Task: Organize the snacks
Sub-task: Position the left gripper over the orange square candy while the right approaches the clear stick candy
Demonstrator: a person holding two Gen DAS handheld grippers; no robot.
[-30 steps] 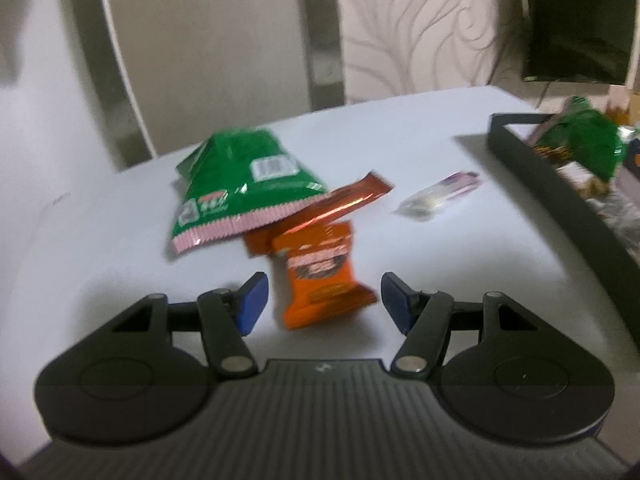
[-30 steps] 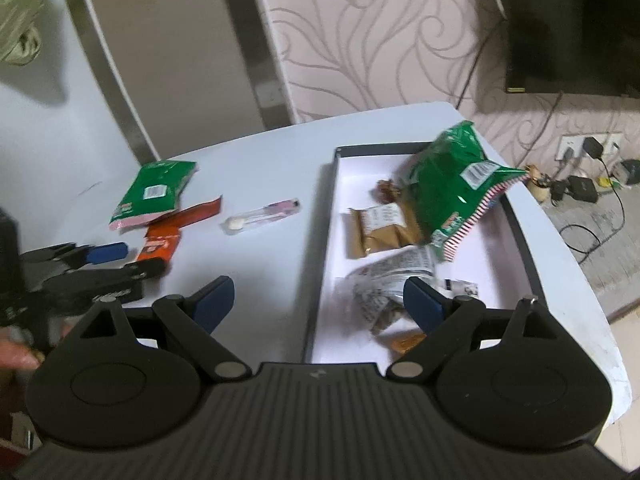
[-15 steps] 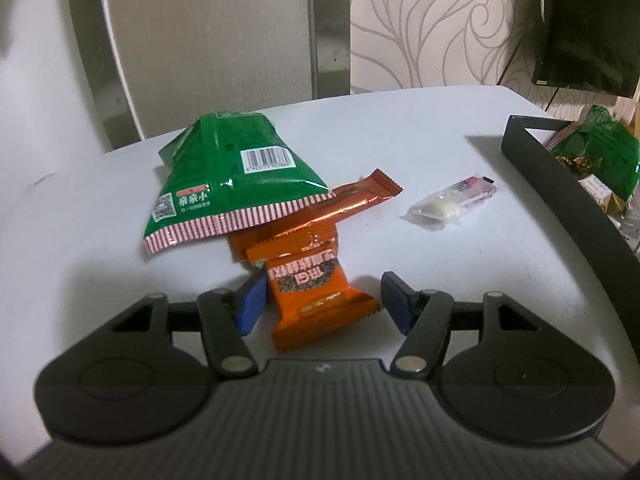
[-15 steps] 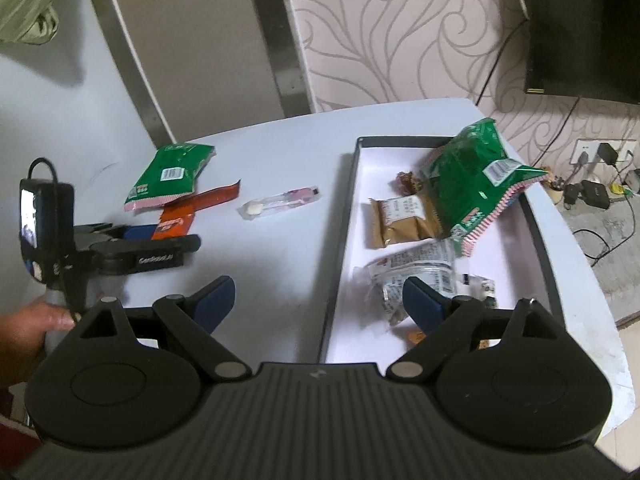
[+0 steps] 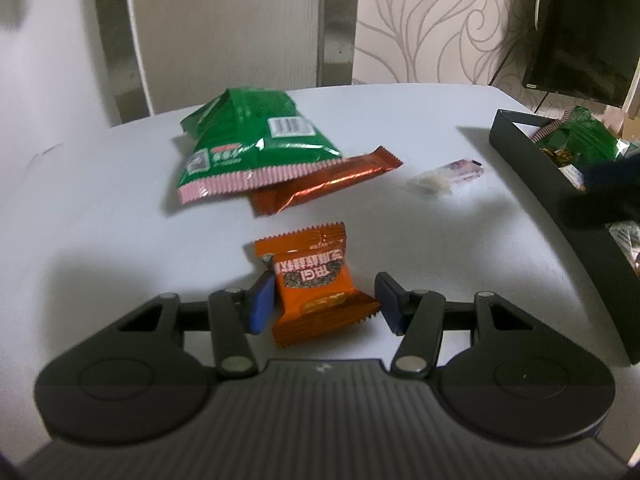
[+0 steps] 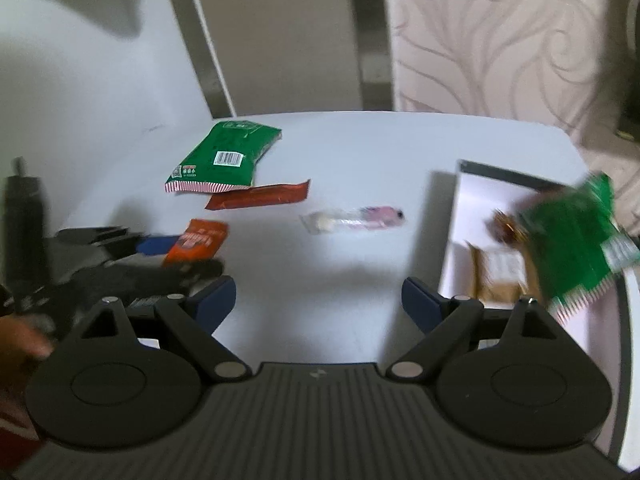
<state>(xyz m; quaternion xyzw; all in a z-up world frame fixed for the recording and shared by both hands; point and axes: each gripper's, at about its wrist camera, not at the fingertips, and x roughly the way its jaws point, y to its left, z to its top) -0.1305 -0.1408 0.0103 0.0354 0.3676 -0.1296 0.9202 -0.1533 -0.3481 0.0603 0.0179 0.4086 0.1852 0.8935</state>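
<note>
As fingers [image 5: 262,300] close, orange packet [image 5: 316,284] lies between — touching left.

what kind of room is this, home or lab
Probably a home living room: swirl-patterned wallpaper, a wall-mounted dark screen that looks like a television, and packaged snacks scattered on a white table beside a tray.

We find a domestic living room. Beyond the jaws stands a wall papered in a swirling pattern [image 6: 500,40]; to their upper right hangs a dark flat screen [image 5: 580,28]. Under the jaws lies a rounded white table [image 5: 100,208] bearing packaged snacks [image 5: 256,144] and a dark tray [image 5: 532,172].
</note>
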